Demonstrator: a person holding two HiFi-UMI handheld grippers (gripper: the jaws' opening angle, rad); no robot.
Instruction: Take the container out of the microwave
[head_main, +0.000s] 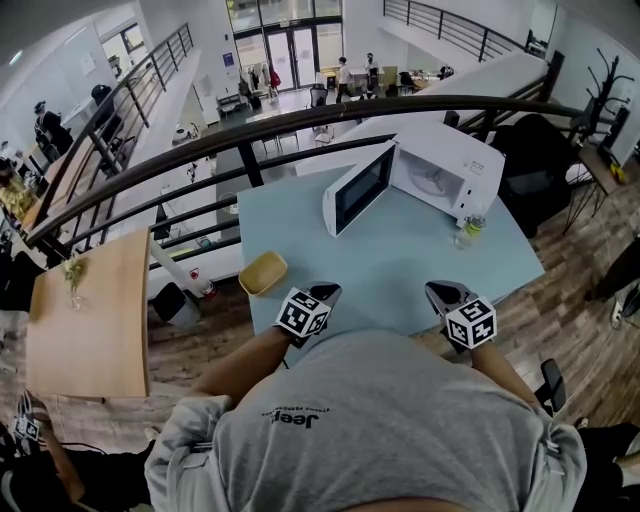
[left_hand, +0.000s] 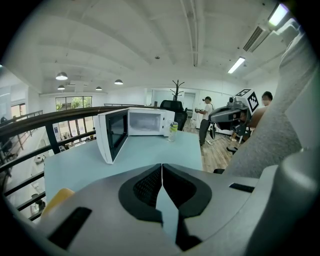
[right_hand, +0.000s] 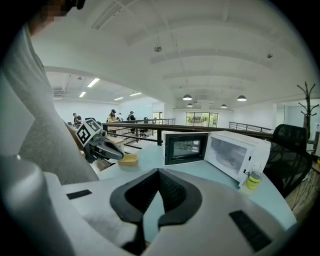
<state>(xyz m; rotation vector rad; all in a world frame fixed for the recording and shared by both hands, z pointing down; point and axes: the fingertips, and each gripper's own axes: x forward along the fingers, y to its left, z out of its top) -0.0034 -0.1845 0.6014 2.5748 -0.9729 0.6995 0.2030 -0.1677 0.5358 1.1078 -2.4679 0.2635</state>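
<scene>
A white microwave (head_main: 445, 170) stands at the back of the light blue table (head_main: 400, 265), its door (head_main: 357, 188) swung wide open to the left. Inside I see only a round turntable. A shallow yellow container (head_main: 263, 272) sits on the table's left front edge, outside the microwave. My left gripper (head_main: 325, 293) hovers just right of it, jaws shut and empty. My right gripper (head_main: 440, 293) is at the front right, also shut with nothing held. In the right gripper view the container (right_hand: 127, 159) lies beside the left gripper (right_hand: 107, 150).
A small bottle (head_main: 468, 230) with yellowish contents stands by the microwave's right front corner. A black railing (head_main: 300, 125) runs behind the table over a drop to the lower floor. A black chair (head_main: 535, 165) is at the right, a wooden table (head_main: 90, 310) at the left.
</scene>
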